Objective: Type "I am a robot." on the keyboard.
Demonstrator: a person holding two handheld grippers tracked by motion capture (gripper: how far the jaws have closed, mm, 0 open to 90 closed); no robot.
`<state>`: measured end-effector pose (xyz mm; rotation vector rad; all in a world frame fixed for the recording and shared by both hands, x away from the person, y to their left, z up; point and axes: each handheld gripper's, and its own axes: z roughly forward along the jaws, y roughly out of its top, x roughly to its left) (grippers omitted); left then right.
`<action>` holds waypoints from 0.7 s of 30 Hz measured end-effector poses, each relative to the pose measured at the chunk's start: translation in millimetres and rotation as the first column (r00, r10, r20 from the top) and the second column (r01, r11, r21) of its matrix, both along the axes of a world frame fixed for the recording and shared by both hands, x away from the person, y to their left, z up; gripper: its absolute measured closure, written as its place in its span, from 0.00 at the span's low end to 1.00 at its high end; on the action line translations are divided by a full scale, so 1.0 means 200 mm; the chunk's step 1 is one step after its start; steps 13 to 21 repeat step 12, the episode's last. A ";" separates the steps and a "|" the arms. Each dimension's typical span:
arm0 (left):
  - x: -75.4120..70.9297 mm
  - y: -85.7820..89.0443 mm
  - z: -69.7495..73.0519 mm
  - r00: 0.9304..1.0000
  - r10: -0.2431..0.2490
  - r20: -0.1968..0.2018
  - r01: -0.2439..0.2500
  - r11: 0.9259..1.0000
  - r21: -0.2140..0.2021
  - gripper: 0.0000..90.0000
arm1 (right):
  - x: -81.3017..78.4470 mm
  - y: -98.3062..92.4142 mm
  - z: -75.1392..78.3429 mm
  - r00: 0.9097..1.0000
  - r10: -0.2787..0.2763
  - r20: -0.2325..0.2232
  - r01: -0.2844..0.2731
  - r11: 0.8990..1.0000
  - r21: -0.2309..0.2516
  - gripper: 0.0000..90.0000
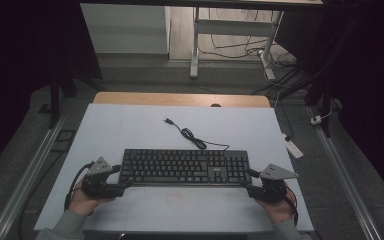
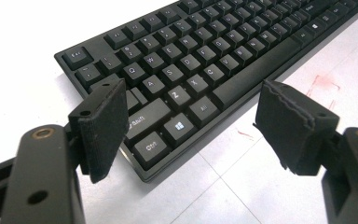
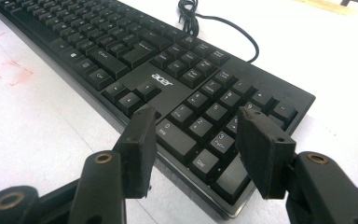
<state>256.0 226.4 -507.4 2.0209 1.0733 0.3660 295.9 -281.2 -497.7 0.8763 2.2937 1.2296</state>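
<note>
The left gripper (image 1: pixel 125 182) sits at the near left corner of the black keyboard (image 1: pixel 185 167); its jaws stand wide open, with nothing pinched. In the left gripper view, one pad (image 2: pixel 103 126) hangs over the Shift key and the other pad (image 2: pixel 286 123) floats over the white table (image 2: pixel 270 186), in front of the keyboard's near edge; so the corner lies between the jaws, but no pad presses on it. If this gripper shuts here, the pad may push down keys and not catch the edge; it may also slide off the thin rim, and the left end would drop.

The keyboard lies flat on the table, between the two grippers; its cable (image 1: pixel 192 137) curls away behind it. That cable is loose and could snag or drag if the keyboard is lifted or pulled.

The right gripper (image 1: pixel 245 180) waits at the near right corner; its jaws are open too, and hold nothing. In the right gripper view, one pad (image 3: pixel 137 149) is near the arrow keys and the other (image 3: pixel 263 149) hangs over the number keys. I think the biggest risk is one side gripping first; then the keyboard could twist, tip or skid on the smooth table.
</note>
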 end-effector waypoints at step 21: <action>0.01 0.00 0.00 1.000 0.000 0.010 0.000 1.000 -0.001 0.29 | 0.00 0.01 0.00 1.000 0.007 0.004 -0.007 1.000 0.004 0.53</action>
